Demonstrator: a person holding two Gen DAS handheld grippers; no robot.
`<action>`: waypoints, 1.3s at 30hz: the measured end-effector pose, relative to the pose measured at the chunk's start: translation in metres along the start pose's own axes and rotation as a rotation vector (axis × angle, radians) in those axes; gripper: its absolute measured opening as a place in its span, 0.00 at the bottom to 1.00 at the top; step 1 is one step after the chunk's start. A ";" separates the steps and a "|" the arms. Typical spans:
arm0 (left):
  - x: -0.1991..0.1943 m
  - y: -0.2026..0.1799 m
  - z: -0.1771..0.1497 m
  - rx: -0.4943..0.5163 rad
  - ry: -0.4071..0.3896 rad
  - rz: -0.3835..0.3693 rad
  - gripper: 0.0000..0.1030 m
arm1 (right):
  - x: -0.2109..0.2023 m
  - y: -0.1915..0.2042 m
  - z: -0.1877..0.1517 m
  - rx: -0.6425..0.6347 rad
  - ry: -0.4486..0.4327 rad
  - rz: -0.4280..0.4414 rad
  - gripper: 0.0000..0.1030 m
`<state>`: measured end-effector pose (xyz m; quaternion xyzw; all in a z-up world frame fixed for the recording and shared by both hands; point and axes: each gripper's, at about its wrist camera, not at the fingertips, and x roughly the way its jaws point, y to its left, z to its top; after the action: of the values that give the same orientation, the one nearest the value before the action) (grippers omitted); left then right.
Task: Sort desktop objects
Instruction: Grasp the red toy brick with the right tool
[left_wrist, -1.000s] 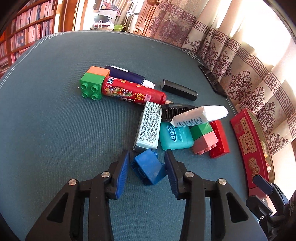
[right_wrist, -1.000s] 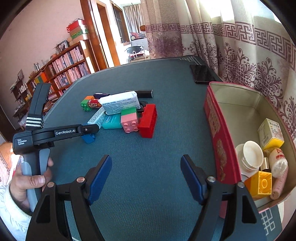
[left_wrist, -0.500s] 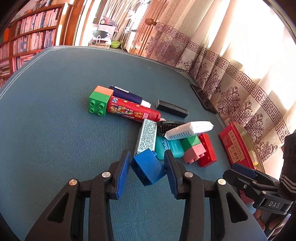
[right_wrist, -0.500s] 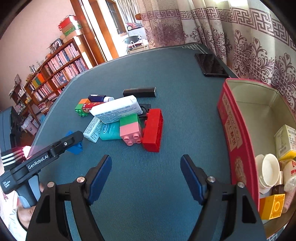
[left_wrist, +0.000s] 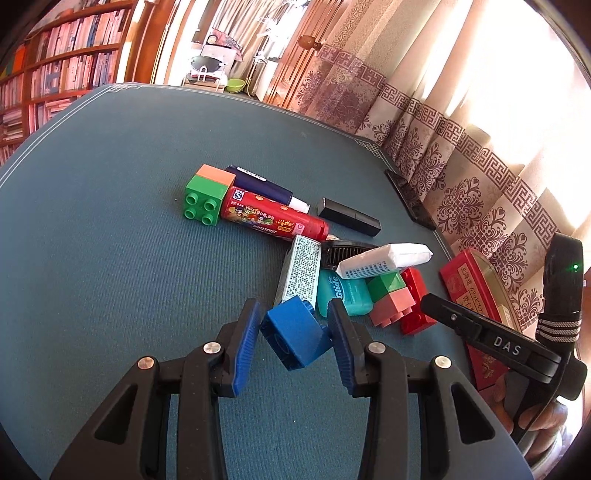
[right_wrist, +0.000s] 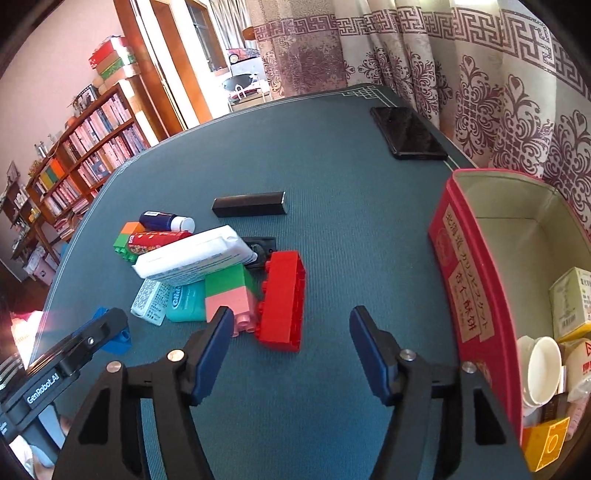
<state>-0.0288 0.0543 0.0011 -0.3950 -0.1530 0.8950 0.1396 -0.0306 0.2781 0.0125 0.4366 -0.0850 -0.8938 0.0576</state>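
My left gripper (left_wrist: 293, 314) is shut on a blue brick (left_wrist: 295, 332), which hangs tilted just above the green table in front of the pile. The same brick (right_wrist: 118, 341) shows at the lower left of the right wrist view. My right gripper (right_wrist: 291, 317) hovers over the near end of a red brick (right_wrist: 282, 295). Its jaws are closing with the brick between them, and the pads stand clear of it. A green-and-pink brick (right_wrist: 229, 291) lies against the red one. The red tin box (right_wrist: 443, 229) stands open on the right.
The pile holds a white tissue pack (right_wrist: 192, 258), a teal floss box (right_wrist: 184, 302), a patterned box (right_wrist: 149, 306), a red tube (right_wrist: 159, 240), a navy bottle (right_wrist: 162, 220) and a green-and-orange brick (right_wrist: 123, 240). A black bar (right_wrist: 251, 203) and a phone (right_wrist: 406, 133) lie farther back.
My right gripper has moved left from beside the tin to the red brick, and its jaws have narrowed. My left gripper has tipped upward, still holding the blue brick.
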 end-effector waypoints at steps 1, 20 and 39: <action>0.000 0.001 0.000 -0.001 0.001 -0.001 0.40 | 0.004 0.000 0.001 -0.003 0.007 -0.003 0.58; 0.008 0.006 -0.006 -0.011 0.019 -0.003 0.40 | 0.011 -0.002 0.009 0.031 -0.003 0.050 0.41; 0.010 0.010 -0.008 -0.018 0.023 -0.003 0.40 | 0.016 -0.017 0.005 0.145 0.020 0.126 0.41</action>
<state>-0.0306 0.0498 -0.0145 -0.4064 -0.1602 0.8887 0.1391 -0.0445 0.2921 0.0000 0.4421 -0.1762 -0.8755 0.0830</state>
